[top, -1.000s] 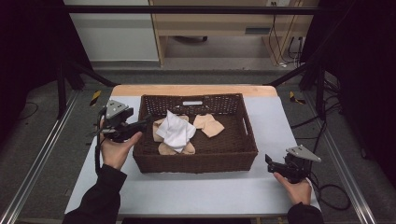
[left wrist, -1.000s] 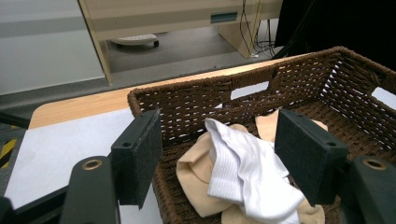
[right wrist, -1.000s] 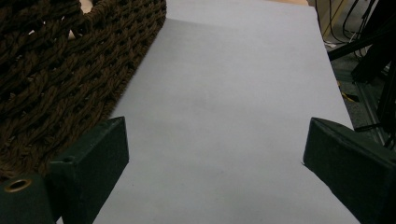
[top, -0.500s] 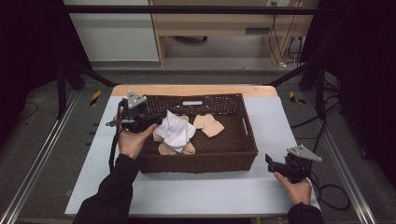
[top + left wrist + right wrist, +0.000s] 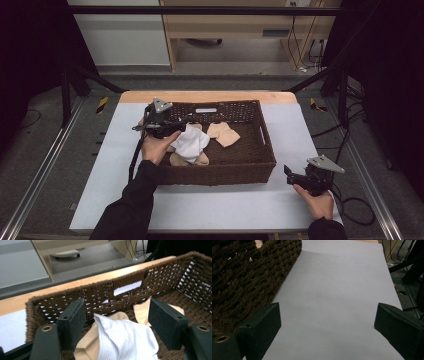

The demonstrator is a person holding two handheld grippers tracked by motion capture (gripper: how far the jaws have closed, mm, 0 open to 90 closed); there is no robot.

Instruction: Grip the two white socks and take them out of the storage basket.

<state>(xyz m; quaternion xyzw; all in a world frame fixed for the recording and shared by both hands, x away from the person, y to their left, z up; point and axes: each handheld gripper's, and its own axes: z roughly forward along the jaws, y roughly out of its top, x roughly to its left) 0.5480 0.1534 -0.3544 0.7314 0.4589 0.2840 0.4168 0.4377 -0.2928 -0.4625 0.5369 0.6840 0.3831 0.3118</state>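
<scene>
**Soft cloth in basket: handling and grip assessment**

Located: white cloth (image 5: 191, 141), bunched in the left half of the brown woven basket (image 5: 267, 150), lying on top of beige fabric pieces (image 5: 223, 134). Basket standing on the grey bench (image 5: 225, 210).

Left hand-held gripper (image 5: 117, 325): jaws spread wide, one either side of the white cloth's raised fold, pads apart from the fabric in the left gripper view. Nothing clamped. Positioned inside the basket near the left end of its far wall.

Right hand-held gripper (image 5: 327, 322): jaws wide apart over bare bench, just beside the basket's right-hand near corner. Nothing held.

Handling judgement: knitted or ribbed material, evidently light, limp and without stiffness. Not fragile, not slippery; grips readily on rubber-like pads. Expected to drape and trail when lifted, with some chance of catching on the rough weave or dragging a beige piece along underneath.

Recommended hold: the upstanding ridge of the fold between the left jaws, taken as a pinch across several layers. Single-layer edge grips to be avoided, being likely to slip. Depth of the pinch to be kept shallow, clear of the beige layer below.
</scene>
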